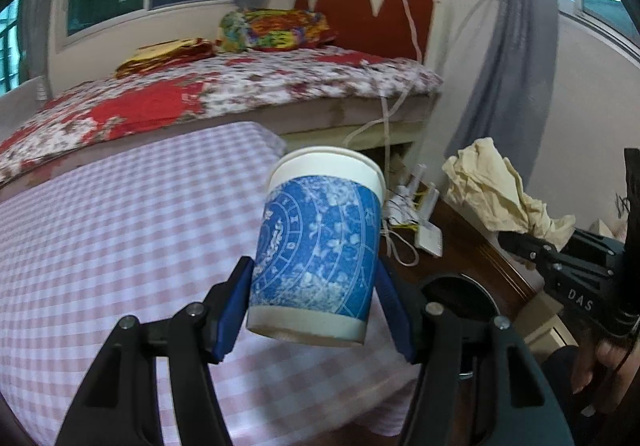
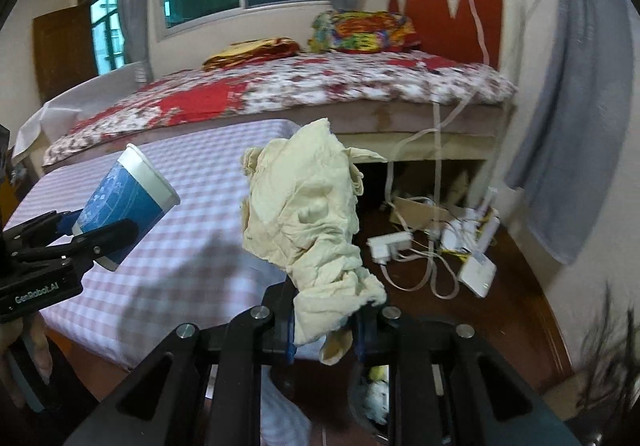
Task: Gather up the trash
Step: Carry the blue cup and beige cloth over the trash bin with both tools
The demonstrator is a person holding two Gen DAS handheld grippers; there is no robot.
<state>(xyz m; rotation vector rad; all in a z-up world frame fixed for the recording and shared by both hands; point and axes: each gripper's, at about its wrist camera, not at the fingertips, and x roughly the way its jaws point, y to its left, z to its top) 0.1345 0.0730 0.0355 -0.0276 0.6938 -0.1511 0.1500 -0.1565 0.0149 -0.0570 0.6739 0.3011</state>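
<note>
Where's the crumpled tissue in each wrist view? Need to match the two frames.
Left wrist view: crumpled tissue at the right edge, mid-height, held in the jaws of the right gripper.
Right wrist view: crumpled tissue at centre, rising from that gripper's own jaws at the bottom.
Shared landmark: red heart-shaped headboard, top right of centre in both.

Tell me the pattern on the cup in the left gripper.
Blue floral print on the paper cup, white rim and base; clearest in the left wrist view.
</note>
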